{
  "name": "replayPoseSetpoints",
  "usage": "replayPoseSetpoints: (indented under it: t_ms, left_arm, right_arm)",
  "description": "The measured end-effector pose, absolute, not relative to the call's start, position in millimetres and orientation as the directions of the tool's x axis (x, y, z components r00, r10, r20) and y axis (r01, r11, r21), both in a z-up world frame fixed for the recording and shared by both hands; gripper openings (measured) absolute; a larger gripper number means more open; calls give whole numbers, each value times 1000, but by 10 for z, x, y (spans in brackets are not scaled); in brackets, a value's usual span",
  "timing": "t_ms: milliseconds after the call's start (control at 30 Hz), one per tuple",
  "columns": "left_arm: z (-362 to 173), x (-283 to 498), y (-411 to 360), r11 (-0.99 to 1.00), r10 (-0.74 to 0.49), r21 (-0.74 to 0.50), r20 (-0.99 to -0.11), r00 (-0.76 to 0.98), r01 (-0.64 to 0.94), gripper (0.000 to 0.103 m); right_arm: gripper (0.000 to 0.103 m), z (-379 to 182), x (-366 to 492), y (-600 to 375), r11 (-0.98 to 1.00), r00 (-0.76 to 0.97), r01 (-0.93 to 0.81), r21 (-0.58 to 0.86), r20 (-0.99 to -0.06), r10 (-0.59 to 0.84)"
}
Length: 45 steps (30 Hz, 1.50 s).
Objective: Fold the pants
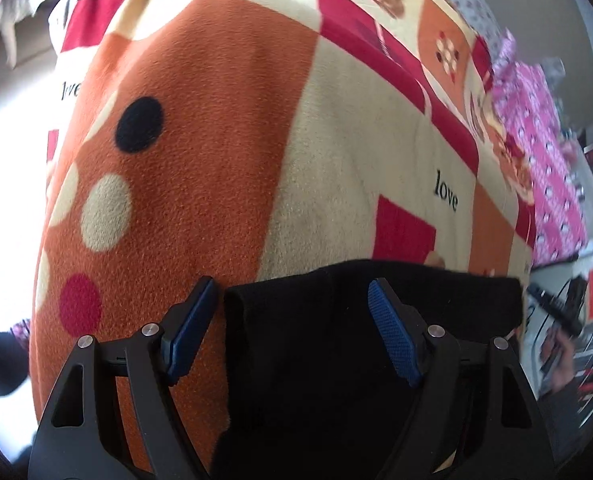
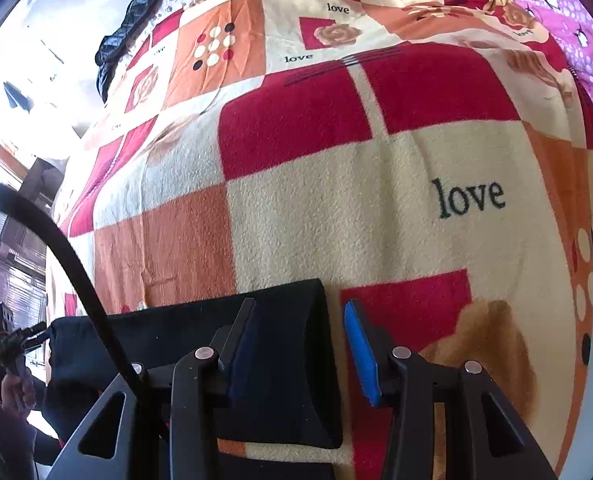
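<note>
The black pants [image 1: 336, 360] lie folded into a flat stack on a patchwork fleece blanket [image 1: 336, 140]. My left gripper [image 1: 292, 286] is open wide over the stack's left end. Its left pad [image 1: 192, 320] hangs over the blanket beside the cloth edge, and its right pad [image 1: 392, 332] is above the black cloth. In the right wrist view the same pants [image 2: 280, 352] end in a straight right edge. My right gripper [image 2: 299, 305] stands open astride that edge, its blue pad [image 2: 360, 344] over the blanket, and neither pad presses the cloth.
Pink penguin-print bedding [image 2: 536, 0] borders the blanket [image 2: 336, 200] at the far side. A dark crumpled item [image 2: 128, 36] lies at the far left corner. A black cable [image 2: 76, 256] arcs past my right gripper. A person's hand holds a small black device [image 2: 8, 344] off the bed's edge.
</note>
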<state>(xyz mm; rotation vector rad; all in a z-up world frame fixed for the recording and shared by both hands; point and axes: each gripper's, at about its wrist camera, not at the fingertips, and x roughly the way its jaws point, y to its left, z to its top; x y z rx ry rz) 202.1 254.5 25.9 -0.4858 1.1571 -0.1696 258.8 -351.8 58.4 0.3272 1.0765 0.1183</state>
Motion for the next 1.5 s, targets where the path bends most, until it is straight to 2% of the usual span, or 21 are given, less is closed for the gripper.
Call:
replayPoseSetpoints:
  t_ms: [67, 167, 200, 267, 300, 333, 400, 500, 600, 800, 833, 867, 900, 933, 967, 1133, 1333, 1500]
  left_arm:
    - [253, 2015, 2511, 907, -351, -414, -845, 404, -79, 75]
    - [251, 1989, 2453, 942, -288, -333, -860, 422, -34, 50]
    - [239, 1977, 2462, 949, -278, -315, -863, 422, -20, 33]
    - [232, 1960, 2516, 951, -270, -308, -862, 430, -21, 23]
    - [240, 1944, 2498, 954, -268, -300, -859, 436, -7, 14]
    - [263, 1914, 2444, 961, -253, -275, -860, 443, 15, 12]
    - [350, 1840, 2274, 980, -194, -189, -858, 476, 58, 11]
    - [485, 1738, 2100, 987, -160, -126, -834, 528, 101, 11]
    - [633, 1664, 2083, 985, -173, -133, -803, 570, 111, 11]
    - [783, 1619, 2146, 979, -203, -173, -781, 591, 107, 11]
    - [790, 1606, 2151, 980, -200, -171, -782, 591, 106, 11]
    - [781, 1602, 2164, 980, -196, -169, -784, 589, 101, 11]
    - [777, 1597, 2170, 980, -198, -174, -783, 589, 98, 11]
    - [776, 1571, 2161, 980, -196, -173, -782, 591, 96, 11]
    - [785, 1563, 2158, 979, -200, -179, -782, 590, 95, 11]
    - [993, 1359, 2157, 980, -193, -179, -756, 625, 86, 11]
    - [1412, 550, 2168, 990, -130, -123, -687, 715, 62, 5]
    - [1269, -107, 2368, 988, -97, -153, -681, 726, -11, 5]
  right_arm:
    - [43, 585, 2586, -3553, 944, 471, 72, 323, -845, 253]
    - [43, 588, 2586, -3610, 939, 471, 86, 333, -844, 256]
    - [43, 587, 2590, -3629, 937, 470, 91, 338, -844, 258]
    - [43, 581, 2609, -3666, 931, 469, 101, 351, -842, 267]
    - [43, 577, 2623, -3675, 927, 467, 102, 361, -840, 275]
    - [43, 565, 2645, -3680, 923, 463, 102, 370, -839, 285]
    - [43, 532, 2699, -3667, 923, 448, 94, 372, -844, 295]
    - [43, 497, 2769, -3665, 919, 435, 89, 384, -845, 311]
    - [43, 436, 2844, -3668, 901, 412, 84, 427, -838, 359]
    - [42, 234, 2998, -3604, 901, 334, 99, 423, -867, 371]
    - [38, 226, 3002, -3585, 900, 336, 91, 426, -864, 375]
    - [26, 220, 3003, -3567, 898, 335, 81, 432, -861, 384]
    - [21, 205, 3006, -3542, 893, 330, 65, 445, -854, 402]
    - [10, 190, 3006, -3509, 898, 325, 57, 436, -859, 396]
    - [7, 193, 3001, -3501, 901, 332, 46, 431, -858, 393]
    - [6, 434, 2842, -3436, 916, 415, -29, 399, -829, 374]
    - [6, 859, 2279, -3383, 916, 528, -164, 367, -751, 396]
    - [6, 879, 1582, -3402, 902, 544, -277, 332, -719, 432]
